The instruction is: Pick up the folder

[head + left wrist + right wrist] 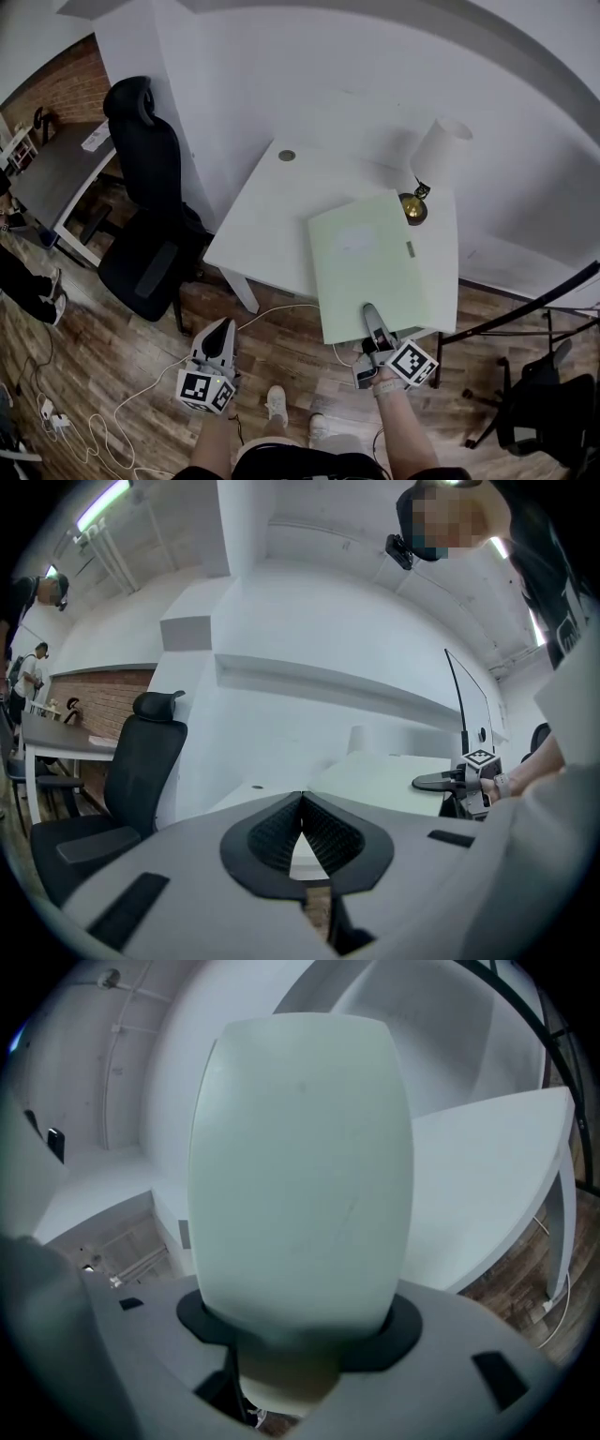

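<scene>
Here, the folder (375,267) was clamped at its near edge by the right claw (371,317), over the bench's (272,220) near right part. The left claw (220,328) was closed and empty, short of the bench's near edge.

place: office | evidence: white desk (272,216), black swivel chair (150,159)

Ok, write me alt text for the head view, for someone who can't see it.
Seen from above, the right gripper clamps the near edge of a flat pale green folder over a white rectangular table. The left gripper, jaws together and empty, is over the wooden floor, near a black office chair.
</scene>
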A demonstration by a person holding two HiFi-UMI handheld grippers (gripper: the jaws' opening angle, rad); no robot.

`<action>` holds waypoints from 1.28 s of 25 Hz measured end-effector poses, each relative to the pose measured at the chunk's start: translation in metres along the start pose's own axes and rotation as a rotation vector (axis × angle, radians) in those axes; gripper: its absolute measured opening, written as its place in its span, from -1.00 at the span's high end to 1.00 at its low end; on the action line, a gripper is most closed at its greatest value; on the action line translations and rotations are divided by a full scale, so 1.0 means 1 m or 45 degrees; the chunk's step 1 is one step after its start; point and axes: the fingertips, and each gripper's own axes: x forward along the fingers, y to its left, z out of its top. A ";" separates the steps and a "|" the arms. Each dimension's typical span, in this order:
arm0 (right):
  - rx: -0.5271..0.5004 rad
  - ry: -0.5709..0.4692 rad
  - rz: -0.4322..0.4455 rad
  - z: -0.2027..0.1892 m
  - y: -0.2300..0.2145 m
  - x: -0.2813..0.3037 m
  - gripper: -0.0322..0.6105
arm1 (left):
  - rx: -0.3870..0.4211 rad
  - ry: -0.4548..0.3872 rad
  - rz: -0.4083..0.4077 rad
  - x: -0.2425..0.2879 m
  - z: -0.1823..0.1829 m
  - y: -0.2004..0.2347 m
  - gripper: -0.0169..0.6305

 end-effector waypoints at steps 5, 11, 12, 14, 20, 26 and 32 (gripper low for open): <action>-0.040 0.033 -0.082 0.003 -0.003 -0.012 0.00 | 0.000 -0.010 0.024 -0.008 0.007 0.000 0.91; -0.079 0.045 -0.004 0.009 0.013 -0.014 0.00 | 0.017 -0.039 0.031 -0.016 0.014 -0.004 0.91; -0.095 0.051 -0.024 0.010 0.011 -0.016 0.00 | 0.020 -0.045 0.032 -0.016 0.016 -0.005 0.91; -0.133 0.065 -0.081 0.013 0.007 -0.022 0.00 | 0.025 -0.053 0.034 -0.017 0.019 -0.007 0.91; -0.243 0.107 -0.177 0.018 0.001 -0.031 0.00 | 0.041 -0.071 0.046 -0.021 0.028 -0.008 0.91; -0.331 0.123 -0.202 0.022 0.004 -0.035 0.00 | 0.044 -0.081 0.056 -0.024 0.032 -0.012 0.91; -0.451 0.141 -0.214 0.029 0.007 -0.036 0.00 | 0.049 -0.089 0.073 -0.024 0.035 -0.013 0.91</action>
